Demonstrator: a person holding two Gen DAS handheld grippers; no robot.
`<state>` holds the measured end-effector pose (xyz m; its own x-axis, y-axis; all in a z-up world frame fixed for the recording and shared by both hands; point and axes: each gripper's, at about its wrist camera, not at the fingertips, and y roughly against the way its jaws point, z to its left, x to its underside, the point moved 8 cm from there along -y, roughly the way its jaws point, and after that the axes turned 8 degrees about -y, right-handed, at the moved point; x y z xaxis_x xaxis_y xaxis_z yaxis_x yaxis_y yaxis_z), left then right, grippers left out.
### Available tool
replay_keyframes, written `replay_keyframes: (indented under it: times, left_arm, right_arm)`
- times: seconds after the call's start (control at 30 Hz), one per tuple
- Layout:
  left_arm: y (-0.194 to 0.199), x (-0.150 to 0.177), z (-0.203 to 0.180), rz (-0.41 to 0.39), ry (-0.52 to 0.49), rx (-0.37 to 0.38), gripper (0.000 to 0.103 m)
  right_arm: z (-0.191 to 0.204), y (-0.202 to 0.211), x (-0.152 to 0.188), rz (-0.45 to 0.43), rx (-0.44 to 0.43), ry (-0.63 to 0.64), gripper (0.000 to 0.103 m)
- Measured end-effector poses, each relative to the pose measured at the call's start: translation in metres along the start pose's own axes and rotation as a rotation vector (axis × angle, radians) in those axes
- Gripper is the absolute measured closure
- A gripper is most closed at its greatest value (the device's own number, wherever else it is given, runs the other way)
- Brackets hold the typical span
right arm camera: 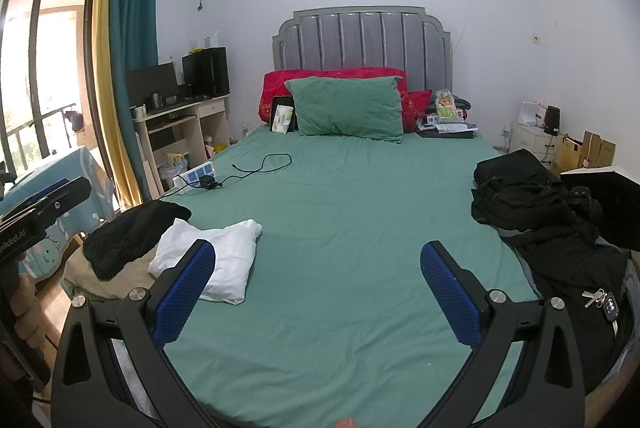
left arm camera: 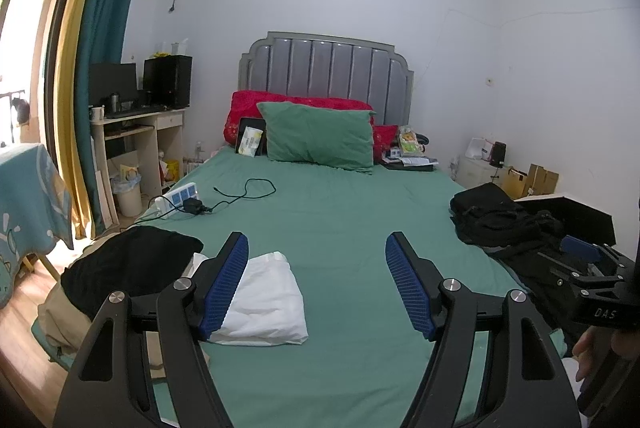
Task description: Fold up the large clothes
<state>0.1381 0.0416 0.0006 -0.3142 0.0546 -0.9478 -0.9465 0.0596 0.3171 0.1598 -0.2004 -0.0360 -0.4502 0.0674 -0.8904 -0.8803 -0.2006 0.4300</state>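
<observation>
A folded white garment (left arm camera: 268, 298) (right arm camera: 218, 262) lies on the green bed sheet (left arm camera: 340, 228) (right arm camera: 340, 212) near the bed's left front corner. Beside it on the left, a black garment (left arm camera: 128, 264) (right arm camera: 132, 234) rests on top of a beige one (left arm camera: 60, 316) (right arm camera: 104, 278). A heap of dark clothes (left arm camera: 496, 216) (right arm camera: 532, 212) sits at the bed's right edge. My left gripper (left arm camera: 317, 240) hovers open over the sheet, its left finger in front of the white garment. My right gripper (right arm camera: 318, 248) is open too, nothing between its blue pads.
A green pillow (left arm camera: 320, 136) and red pillows (left arm camera: 256, 104) lean on the grey headboard. A power strip (left arm camera: 178, 196) with charger and black cable (left arm camera: 248, 192) lies at mid-left. Keys (right arm camera: 604, 302) rest on the dark heap. A desk (left arm camera: 132, 132) stands left of the bed.
</observation>
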Motion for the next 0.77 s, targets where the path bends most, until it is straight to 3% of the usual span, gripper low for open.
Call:
replay_keyframes:
  times: [0.77]
  left_arm:
    - [-0.0069, 0.0019, -0.0043, 0.022, -0.005, 0.014, 0.029]
  right_arm:
    - [0.0015, -0.0019, 0.0070, 0.013, 0.012, -0.007, 0.002]
